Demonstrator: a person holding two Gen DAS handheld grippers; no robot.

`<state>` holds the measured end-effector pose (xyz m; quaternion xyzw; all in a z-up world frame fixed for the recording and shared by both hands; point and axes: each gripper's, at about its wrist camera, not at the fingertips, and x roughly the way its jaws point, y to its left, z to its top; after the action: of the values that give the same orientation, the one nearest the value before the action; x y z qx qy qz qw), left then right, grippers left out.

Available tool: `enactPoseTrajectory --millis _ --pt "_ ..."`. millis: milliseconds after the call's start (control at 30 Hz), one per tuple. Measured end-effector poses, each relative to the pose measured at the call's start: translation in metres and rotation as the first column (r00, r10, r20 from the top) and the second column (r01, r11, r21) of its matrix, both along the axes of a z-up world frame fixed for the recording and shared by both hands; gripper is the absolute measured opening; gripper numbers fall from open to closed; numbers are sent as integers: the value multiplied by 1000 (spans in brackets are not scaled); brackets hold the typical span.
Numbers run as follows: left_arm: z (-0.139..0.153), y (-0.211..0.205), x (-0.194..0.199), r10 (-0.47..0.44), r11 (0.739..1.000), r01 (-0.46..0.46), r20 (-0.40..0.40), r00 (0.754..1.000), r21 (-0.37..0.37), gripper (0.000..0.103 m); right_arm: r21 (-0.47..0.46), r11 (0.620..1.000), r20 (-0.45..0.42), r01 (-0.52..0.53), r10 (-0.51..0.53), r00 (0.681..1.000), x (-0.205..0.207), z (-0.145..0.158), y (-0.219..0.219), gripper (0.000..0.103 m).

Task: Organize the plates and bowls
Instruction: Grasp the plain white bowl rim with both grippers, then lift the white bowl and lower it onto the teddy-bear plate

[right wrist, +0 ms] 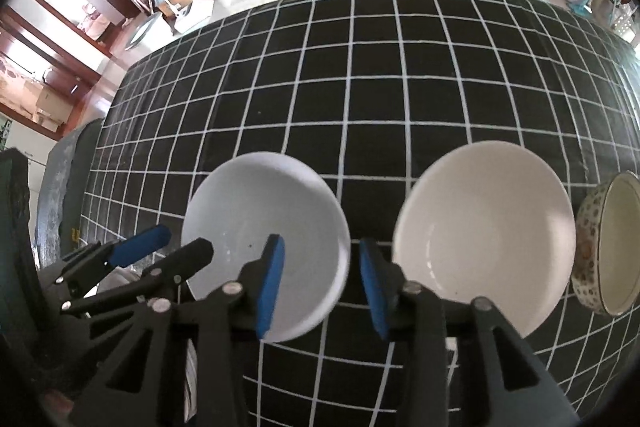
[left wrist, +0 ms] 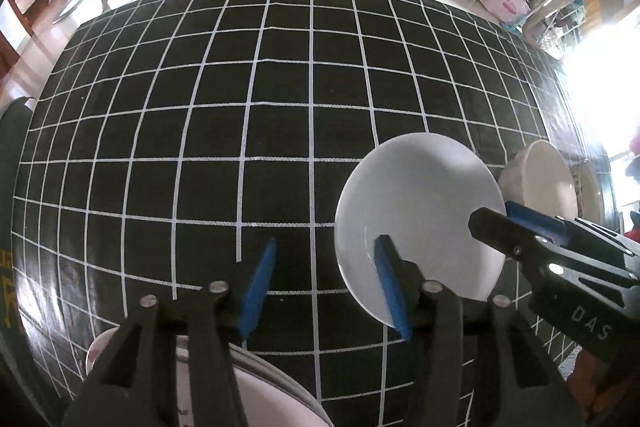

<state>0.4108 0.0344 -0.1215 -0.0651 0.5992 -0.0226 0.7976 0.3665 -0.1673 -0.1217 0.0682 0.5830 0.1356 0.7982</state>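
White plate (right wrist: 264,243), cream bowl (right wrist: 486,239) (upright), floral bowl (right wrist: 608,247) abreast.

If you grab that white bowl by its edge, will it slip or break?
The white bowl looks glazed and shiny, so it may slide in the right gripper, though the blue pads look grippy. It seems rigid ceramic, so a drop could probably chip it. Held by one rim edge, it will likely tilt.

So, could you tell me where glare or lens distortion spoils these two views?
Left wrist view: window glare blows out the right edge, washing the tablecloth corner; grid lines bow outward. Right wrist view: evenly lit, no blowout; the same fisheye bowing, and the floral bowl stretches at the rim.
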Motion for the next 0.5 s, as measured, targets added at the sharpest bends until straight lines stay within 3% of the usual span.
enactPoseTrajectory --millis 67,200,333,500 --pt "-3 -1 2 -9 1000 9 -5 1000 3 25 1 1000 -5 -1 1 1000 1 -1 -1 35" --pt "-4 -7 1 -33 999 33 -2 999 -13 10 -12 1000 -6 3 -3 1000 0 -4 -2 29" --pt "-3 -14 0 -36 999 36 3 999 8 8 -29 1000 -14 5 -6 1000 -2 -9 -5 22" --pt "-4 -21 -13 -29 1000 29 -7 1000 10 7 -8 999 -21 33 -33 999 -8 -8 -11 20"
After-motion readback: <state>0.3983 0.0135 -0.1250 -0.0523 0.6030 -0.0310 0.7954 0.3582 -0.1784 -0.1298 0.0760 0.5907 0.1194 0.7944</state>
